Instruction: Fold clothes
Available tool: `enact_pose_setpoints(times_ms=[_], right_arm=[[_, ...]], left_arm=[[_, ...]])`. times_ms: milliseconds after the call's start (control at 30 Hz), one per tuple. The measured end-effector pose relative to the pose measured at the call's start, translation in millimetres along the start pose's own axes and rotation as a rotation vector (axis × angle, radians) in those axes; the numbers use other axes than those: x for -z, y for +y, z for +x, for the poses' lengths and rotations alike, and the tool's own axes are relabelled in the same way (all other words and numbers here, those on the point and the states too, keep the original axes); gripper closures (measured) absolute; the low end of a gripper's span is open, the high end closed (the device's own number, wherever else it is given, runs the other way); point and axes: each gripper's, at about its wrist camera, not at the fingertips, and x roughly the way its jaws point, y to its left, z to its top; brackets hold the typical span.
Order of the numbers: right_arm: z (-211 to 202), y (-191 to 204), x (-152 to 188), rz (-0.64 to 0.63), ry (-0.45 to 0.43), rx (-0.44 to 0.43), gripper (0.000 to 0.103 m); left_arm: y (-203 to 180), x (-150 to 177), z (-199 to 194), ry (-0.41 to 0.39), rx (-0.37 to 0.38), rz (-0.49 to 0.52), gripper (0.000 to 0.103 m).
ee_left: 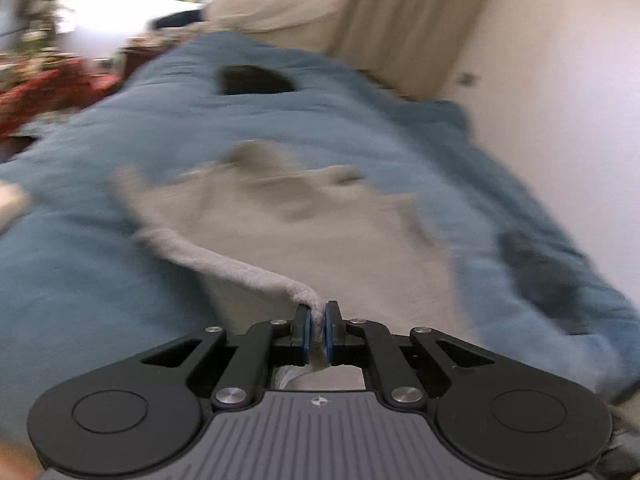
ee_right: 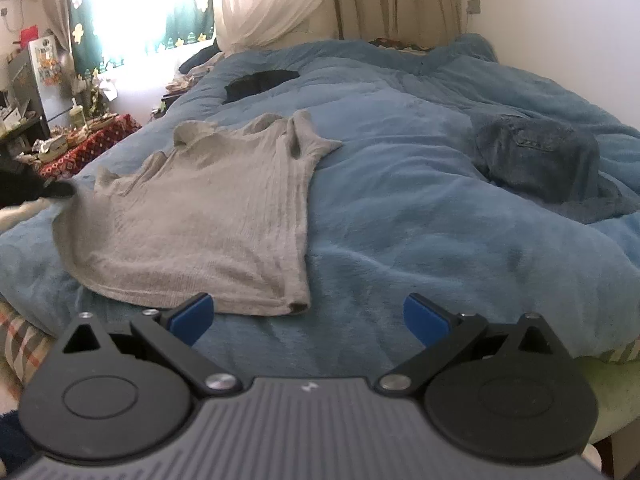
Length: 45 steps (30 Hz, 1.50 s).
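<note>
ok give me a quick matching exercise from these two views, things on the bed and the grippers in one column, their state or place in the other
Things:
1. left gripper
2. right gripper
3. grey sweater
4. black garment

States or places:
A. lies far back on the blue blanket
B. jaws wide apart, nothing between them
C. spread out, one edge pinched
D. clamped on knit fabric

Pairs: 1-D, 2-B, 3-C, 4-A

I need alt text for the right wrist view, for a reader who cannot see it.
The open right gripper points over a bed covered by a blue blanket, near the bottom corner of a grey knit sweater lying flat. A folded blue garment lies to the right and a black garment farther back.
</note>
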Motion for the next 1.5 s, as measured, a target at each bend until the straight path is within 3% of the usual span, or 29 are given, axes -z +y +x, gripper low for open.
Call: enact_pose_setpoints(times_ms=[200,267,367,567,733,967,1133,1233,1300,1367,1433,1500], right_arm=[[-15,-26,4,0.039,-0.020,0.046,0.001],[-19,-36,7,0.056,-0.022,0.061,0.001],[-23,-49,12,0.083,-0.021,0.078,0.001],[-22,-55,14,0.089,-0.021,0.072,0.001],[-14,-47,4,0.070,-0.025,0.052,0.001],[-1,-13,-19,-0.020,-0.048,-0.010,0.003],[32,7,-33,-0.069,-0.008,-0.033,0.019],[54,15,-37,-0.090,0.037,-0.037,0.035],[65,17,-38,-0.100,0.051,-0.022,0.060],[71,16,-41,-0.088,0.050,-0.010,0.075],[73,15,-44,-0.073,0.040,0.003,0.086],[72,13,-49,-0.055,0.018,0.010,0.091]], left_arm=[[-102,6,51,0.066,0.215,0.132,0.096],[-134,18,69,0.100,0.244,0.199,0.096],[-153,39,96,0.187,0.257,0.219,0.096],[-134,65,105,0.297,0.261,0.145,0.088],[-121,61,78,0.277,0.294,0.119,0.072],[-78,54,32,0.197,0.274,0.105,0.068],[-37,66,26,0.215,0.222,0.007,0.068],[-17,79,27,0.236,0.204,-0.052,0.068],[-8,87,32,0.261,0.189,-0.082,0.068],[-4,92,40,0.293,0.189,-0.098,0.068],[-7,96,44,0.302,0.202,-0.087,0.068],[-13,97,48,0.291,0.210,-0.068,0.064]])
